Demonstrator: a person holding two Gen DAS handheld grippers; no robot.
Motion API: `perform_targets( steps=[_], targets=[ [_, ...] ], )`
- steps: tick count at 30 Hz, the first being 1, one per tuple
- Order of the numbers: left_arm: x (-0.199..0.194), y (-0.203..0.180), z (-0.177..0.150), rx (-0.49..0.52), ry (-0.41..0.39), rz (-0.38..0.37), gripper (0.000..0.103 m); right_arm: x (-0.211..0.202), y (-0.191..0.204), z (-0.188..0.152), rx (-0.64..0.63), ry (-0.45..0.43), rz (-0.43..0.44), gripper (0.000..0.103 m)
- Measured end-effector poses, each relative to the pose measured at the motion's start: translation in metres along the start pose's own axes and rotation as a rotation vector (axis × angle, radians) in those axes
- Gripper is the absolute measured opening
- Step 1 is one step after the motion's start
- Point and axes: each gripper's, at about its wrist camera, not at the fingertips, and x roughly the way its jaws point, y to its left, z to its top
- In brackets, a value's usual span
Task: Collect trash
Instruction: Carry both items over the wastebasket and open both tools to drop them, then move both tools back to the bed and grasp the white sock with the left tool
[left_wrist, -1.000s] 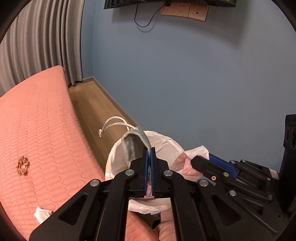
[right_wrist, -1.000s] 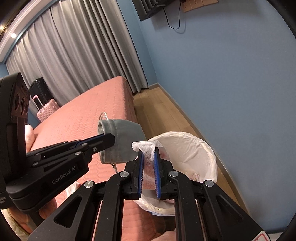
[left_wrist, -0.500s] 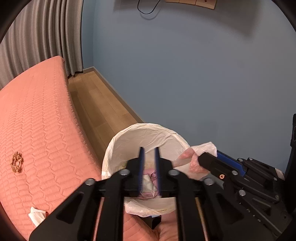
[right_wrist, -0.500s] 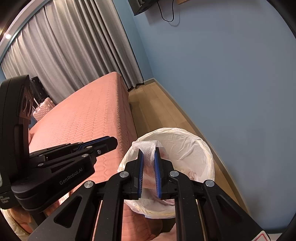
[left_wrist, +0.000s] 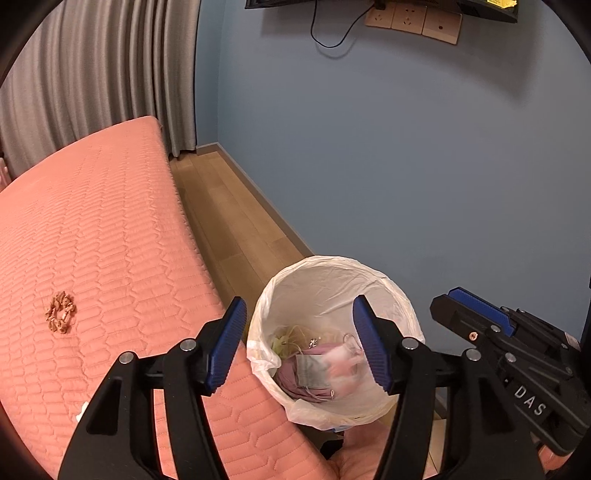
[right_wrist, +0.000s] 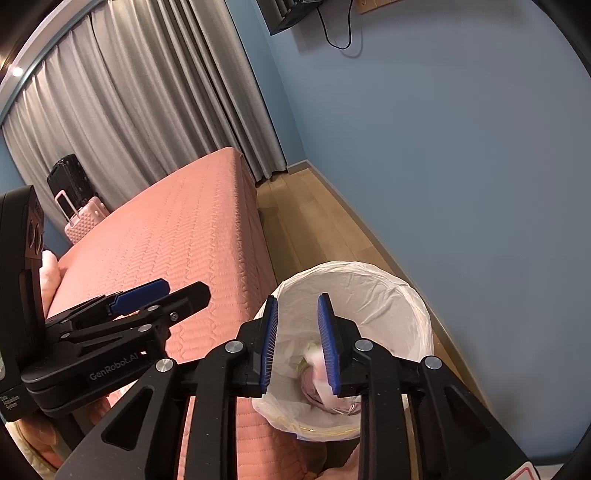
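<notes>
Blue wall and wood floor frame a pink quilted bed (left_wrist: 110, 236), with a lined bin (left_wrist: 334, 267) standing against the bed's edge at 5 o'clock in the left wrist view. Both grippers hang over the bin with nothing between their pads: the left gripper (left_wrist: 299, 343) spread wide, the right gripper (right_wrist: 297, 343) parted only part-way. Inside the bin lie a grey mask (left_wrist: 312, 371), a blurred white tissue (left_wrist: 341, 363) and pinkish scraps beneath.

What looks left to collect sits on the bed — a small tan scrunchie (left_wrist: 60, 317) at 9 o'clock in the left view, well apart from the bin, and a white scrap (left_wrist: 81, 412) at 8 o'clock, half hidden behind the left gripper's arm. Whether the scrunchie counts as trash I can't say.

Both should be light and soft, collapsing under any squeeze. I'd pinch the scrunchie across its ring, pads dipping slightly into the quilt — the tissue by its highest crumpled fold. Neither is fragile; the risk is catching the bedcover too.
</notes>
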Motion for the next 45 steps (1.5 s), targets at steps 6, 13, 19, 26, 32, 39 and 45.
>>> perform_targets(
  steps=[6, 13, 19, 26, 32, 39, 45],
  targets=[
    [-0.008, 0.011, -0.008, -0.022, -0.012, 0.030, 0.068, 0.000, 0.010, -0.002, -0.009, 0.002, 0.018, 0.023],
    [-0.014, 0.045, -0.034, -0.076, 0.001, 0.087, 0.075, 0.000, 0.037, -0.018, -0.035, 0.034, 0.060, 0.025],
    [-0.018, 0.083, -0.058, -0.152, 0.030, 0.154, 0.080, 0.008, 0.068, -0.036, -0.082, 0.073, 0.102, 0.025],
    [-0.026, 0.127, -0.090, -0.230, 0.060, 0.207, 0.081, 0.020, 0.100, -0.052, -0.121, 0.117, 0.141, 0.027],
    [-0.023, 0.163, -0.118, -0.300, 0.101, 0.238, 0.081, 0.034, 0.123, -0.067, -0.148, 0.156, 0.150, 0.030],
    [-0.008, 0.202, -0.153, -0.415, 0.173, 0.236, 0.081, 0.052, 0.144, -0.082, -0.171, 0.206, 0.162, 0.030],
    [0.004, 0.219, -0.171, -0.468, 0.209, 0.236, 0.064, 0.070, 0.159, -0.095, -0.197, 0.249, 0.167, 0.030]
  ],
)
